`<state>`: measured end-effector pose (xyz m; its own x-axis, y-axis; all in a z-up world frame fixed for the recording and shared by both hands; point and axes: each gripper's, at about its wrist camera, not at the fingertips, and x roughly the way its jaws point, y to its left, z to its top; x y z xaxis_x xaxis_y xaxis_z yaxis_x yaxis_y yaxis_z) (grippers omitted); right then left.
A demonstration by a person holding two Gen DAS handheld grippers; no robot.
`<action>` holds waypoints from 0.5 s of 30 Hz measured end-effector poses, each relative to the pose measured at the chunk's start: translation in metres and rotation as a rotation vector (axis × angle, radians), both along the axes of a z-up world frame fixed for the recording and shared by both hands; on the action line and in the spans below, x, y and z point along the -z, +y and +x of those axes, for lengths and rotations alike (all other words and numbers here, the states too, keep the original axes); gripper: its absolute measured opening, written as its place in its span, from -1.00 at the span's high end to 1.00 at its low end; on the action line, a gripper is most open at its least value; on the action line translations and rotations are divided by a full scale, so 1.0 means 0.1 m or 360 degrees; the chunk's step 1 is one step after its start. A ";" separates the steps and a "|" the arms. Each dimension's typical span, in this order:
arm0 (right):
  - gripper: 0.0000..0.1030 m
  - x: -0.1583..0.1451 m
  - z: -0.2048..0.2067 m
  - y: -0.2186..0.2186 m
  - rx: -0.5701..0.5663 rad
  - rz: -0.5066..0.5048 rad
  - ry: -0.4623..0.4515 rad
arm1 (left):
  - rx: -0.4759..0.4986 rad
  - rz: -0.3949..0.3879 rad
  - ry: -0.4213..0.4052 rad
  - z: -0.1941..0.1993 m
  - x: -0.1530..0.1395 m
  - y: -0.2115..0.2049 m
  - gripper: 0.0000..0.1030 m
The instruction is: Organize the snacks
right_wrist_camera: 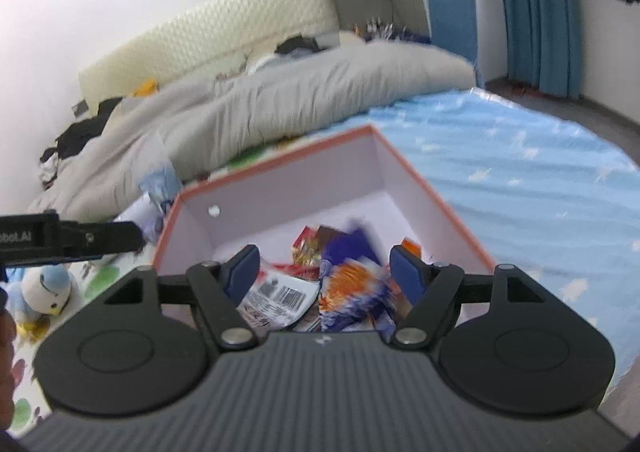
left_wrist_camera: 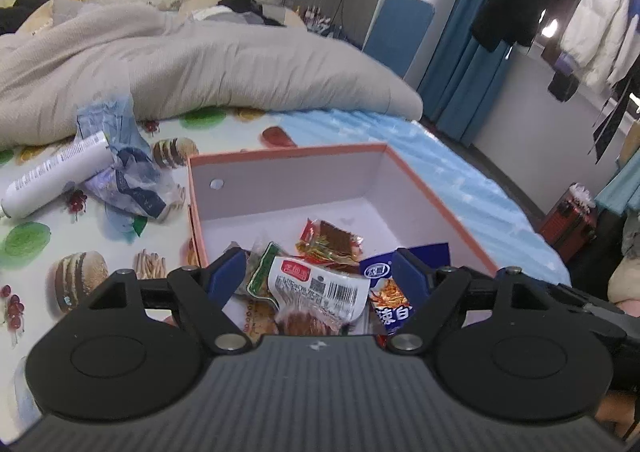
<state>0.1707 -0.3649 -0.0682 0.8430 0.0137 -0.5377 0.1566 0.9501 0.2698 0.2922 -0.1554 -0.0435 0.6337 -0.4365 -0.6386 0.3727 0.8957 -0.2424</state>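
Note:
An orange-rimmed box (left_wrist_camera: 288, 152) with white walls sits on the bed and holds several snack packets. My left gripper (left_wrist_camera: 318, 272) hangs open over its near end. Between the blue fingers, touching neither, lies a white packet with a red label (left_wrist_camera: 316, 288). Around it are a green packet (left_wrist_camera: 262, 268), a red-brown one (left_wrist_camera: 332, 242) and a blue one (left_wrist_camera: 384, 292). My right gripper (right_wrist_camera: 324, 270) is open over the same box (right_wrist_camera: 280, 160). A blurred blue-and-orange packet (right_wrist_camera: 352, 284) sits loose between its fingers, beside the white barcode packet (right_wrist_camera: 280, 296).
A white tube (left_wrist_camera: 56, 176) and a crumpled blue plastic bag (left_wrist_camera: 124, 172) lie left of the box on the printed sheet. A grey duvet (left_wrist_camera: 200, 64) is piled behind. A plush toy (right_wrist_camera: 44, 292) sits at the near left. The bed's edge and a red suitcase (left_wrist_camera: 568, 216) are at the right.

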 end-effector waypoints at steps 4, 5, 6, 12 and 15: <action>-0.43 -0.32 -0.21 -0.04 0.0020 -0.0073 -0.0092 | 0.0009 -0.0021 -0.0075 -0.24 -0.30 0.04 -0.62; -0.43 -0.40 -0.27 -0.06 0.0022 -0.0076 -0.0114 | 0.0011 -0.0029 -0.0100 -0.31 -0.40 0.05 -0.62; -0.43 -0.50 -0.35 -0.06 0.0022 -0.0083 -0.0141 | 0.0008 -0.0032 -0.0126 -0.39 -0.48 0.07 -0.62; -0.43 -0.98 -0.72 -0.11 0.0022 -0.0091 -0.0264 | -0.0001 -0.0086 -0.0232 -0.81 -0.98 0.16 -0.62; -0.43 -1.20 -0.91 -0.10 0.0018 -0.0132 -0.0319 | 0.0004 -0.0098 -0.0283 -1.01 -1.19 0.19 -0.62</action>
<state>0.0794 -0.3746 0.0515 0.9330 -0.0334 -0.3584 0.1183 0.9688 0.2176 0.1912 -0.1365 0.0759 0.7332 -0.4731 -0.4885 0.4169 0.8802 -0.2268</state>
